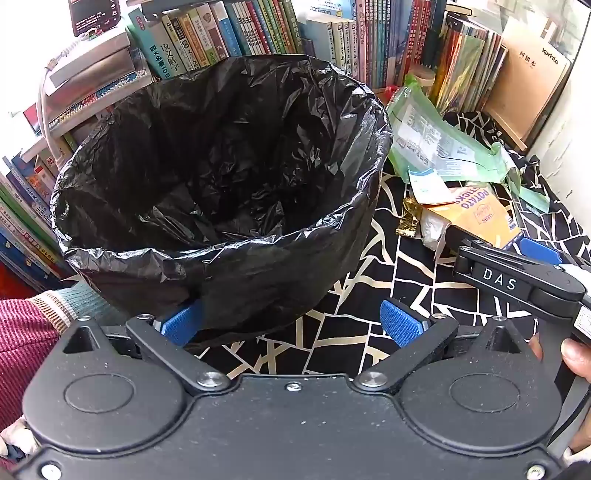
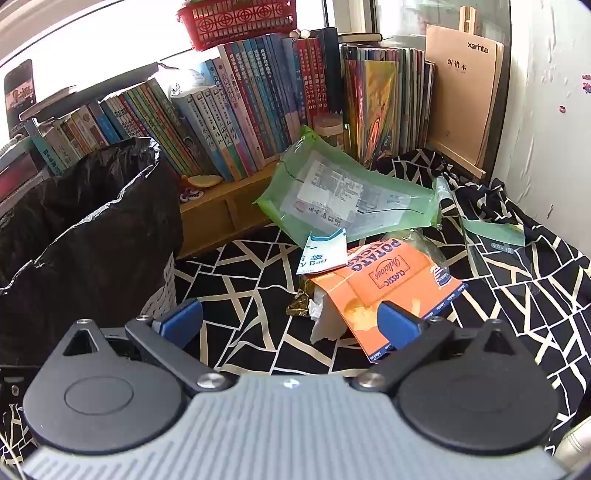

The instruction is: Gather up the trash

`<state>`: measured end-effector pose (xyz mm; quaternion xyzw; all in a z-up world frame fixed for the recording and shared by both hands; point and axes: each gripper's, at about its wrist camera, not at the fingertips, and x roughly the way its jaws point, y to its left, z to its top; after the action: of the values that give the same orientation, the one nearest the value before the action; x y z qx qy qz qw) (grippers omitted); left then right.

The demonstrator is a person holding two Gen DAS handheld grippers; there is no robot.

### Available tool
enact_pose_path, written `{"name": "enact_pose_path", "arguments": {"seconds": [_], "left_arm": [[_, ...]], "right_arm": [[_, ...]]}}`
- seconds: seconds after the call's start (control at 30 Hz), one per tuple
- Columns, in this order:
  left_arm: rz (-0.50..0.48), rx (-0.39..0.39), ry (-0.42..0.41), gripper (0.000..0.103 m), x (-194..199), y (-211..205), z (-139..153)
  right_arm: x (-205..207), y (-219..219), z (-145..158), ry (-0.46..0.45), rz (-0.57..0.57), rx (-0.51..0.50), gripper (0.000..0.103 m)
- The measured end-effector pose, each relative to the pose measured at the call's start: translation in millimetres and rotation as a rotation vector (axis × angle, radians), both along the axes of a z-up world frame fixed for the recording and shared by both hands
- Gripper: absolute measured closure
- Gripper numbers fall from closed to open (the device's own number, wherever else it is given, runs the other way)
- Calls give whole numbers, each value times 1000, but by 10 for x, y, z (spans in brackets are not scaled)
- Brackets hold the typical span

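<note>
A bin lined with a black bag (image 1: 221,177) stands on the black-and-white patterned cloth (image 1: 351,332); it shows at the left in the right wrist view as the bin (image 2: 92,240). My left gripper (image 1: 291,325) is open just in front of the bin's near side, holding nothing. To the right lies a trash pile: a green plastic mailer (image 2: 343,195), a small white-and-teal bag (image 2: 325,251), an orange potato sticks box (image 2: 384,284), a gold wrapper (image 2: 301,302) and white paper (image 2: 325,321). My right gripper (image 2: 291,321) is open low over the pile's near edge, its right finger over the box.
Rows of upright books (image 2: 240,107) line a wooden shelf (image 2: 225,206) behind the bin and trash. A brown notebook (image 2: 461,99) leans against the white wall (image 2: 546,110) at the right. A red basket (image 2: 240,20) sits atop the books. A sleeve (image 1: 33,332) shows lower left.
</note>
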<state>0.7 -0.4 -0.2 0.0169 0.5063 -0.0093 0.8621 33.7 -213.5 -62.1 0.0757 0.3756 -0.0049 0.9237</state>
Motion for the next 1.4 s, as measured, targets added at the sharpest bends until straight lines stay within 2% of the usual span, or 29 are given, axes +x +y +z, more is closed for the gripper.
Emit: {"name": "enact_pose_path", "arguments": {"seconds": [0.7,0.77,1.4], "left_arm": [[-9,-1,-6,1,-53,-20,-76],[-8,-2,-5,1,-57,-17,-72],[-10,-2,-1,1,-51,-11,-65]], "right_arm": [[52,1,35,12,-2,2,0],[19,-35,-51,11,-2,5,0],[12,-10,-59,17,-4,4,0]]}}
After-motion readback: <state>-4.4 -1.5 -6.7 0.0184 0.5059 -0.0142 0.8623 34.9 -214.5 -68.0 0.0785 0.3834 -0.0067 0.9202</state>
